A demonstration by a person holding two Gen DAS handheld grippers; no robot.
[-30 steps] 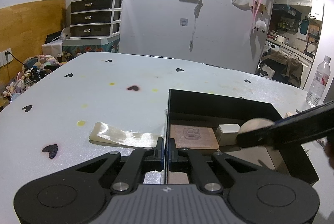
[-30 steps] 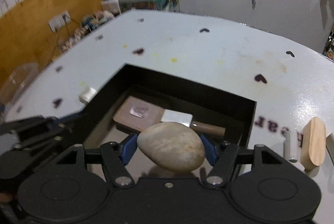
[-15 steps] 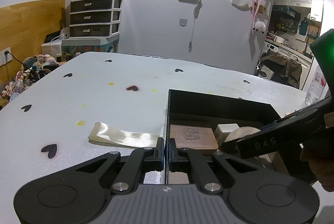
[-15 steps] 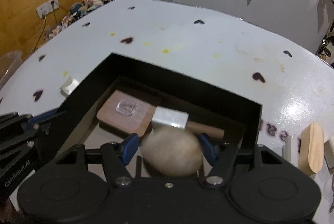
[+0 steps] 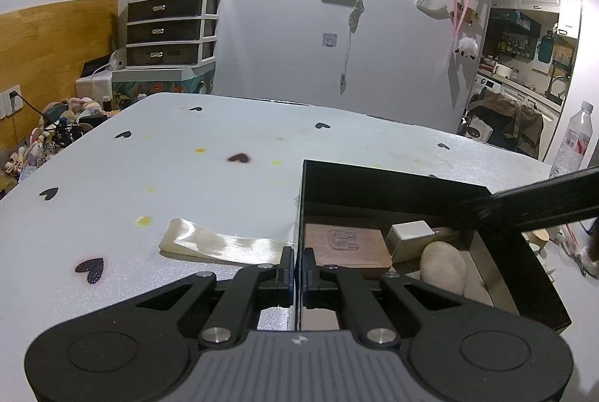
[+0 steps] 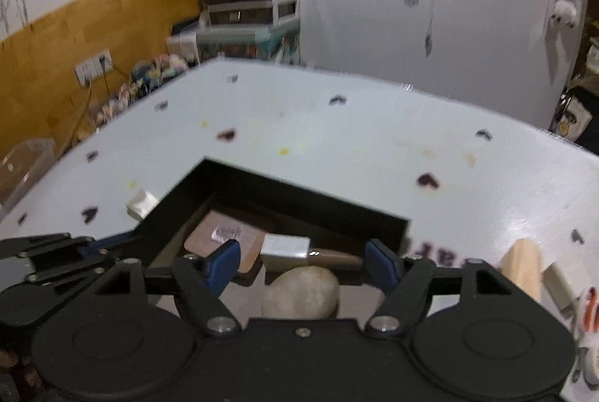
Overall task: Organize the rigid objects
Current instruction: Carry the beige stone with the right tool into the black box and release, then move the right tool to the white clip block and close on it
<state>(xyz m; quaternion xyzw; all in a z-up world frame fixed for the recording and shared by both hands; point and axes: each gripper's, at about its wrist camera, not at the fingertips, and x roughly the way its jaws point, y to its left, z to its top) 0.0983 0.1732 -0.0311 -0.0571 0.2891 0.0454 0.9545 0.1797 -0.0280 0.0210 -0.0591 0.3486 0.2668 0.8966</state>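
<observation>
A black box (image 5: 374, 183) (image 6: 262, 185) sits on the white table. Inside lie a brown wooden block (image 5: 346, 246) (image 6: 221, 241), a mallet with a pale head (image 5: 410, 239) (image 6: 286, 246) and a beige stone (image 5: 443, 267) (image 6: 301, 291). My left gripper (image 5: 297, 267) is shut on the box's left wall. My right gripper (image 6: 301, 261) is open and empty, raised above the stone; it shows as a dark bar in the left wrist view (image 5: 539, 205).
A pale flat strip (image 5: 221, 244) (image 6: 141, 207) lies on the table left of the box. A wooden oval piece (image 6: 522, 269) and small items lie right of the box. A water bottle (image 5: 572, 140) stands at the far right edge.
My right gripper lowered the stone into the box, opened and let it go, then lifted away. The stone now rests on the box floor. My left gripper has not moved.
</observation>
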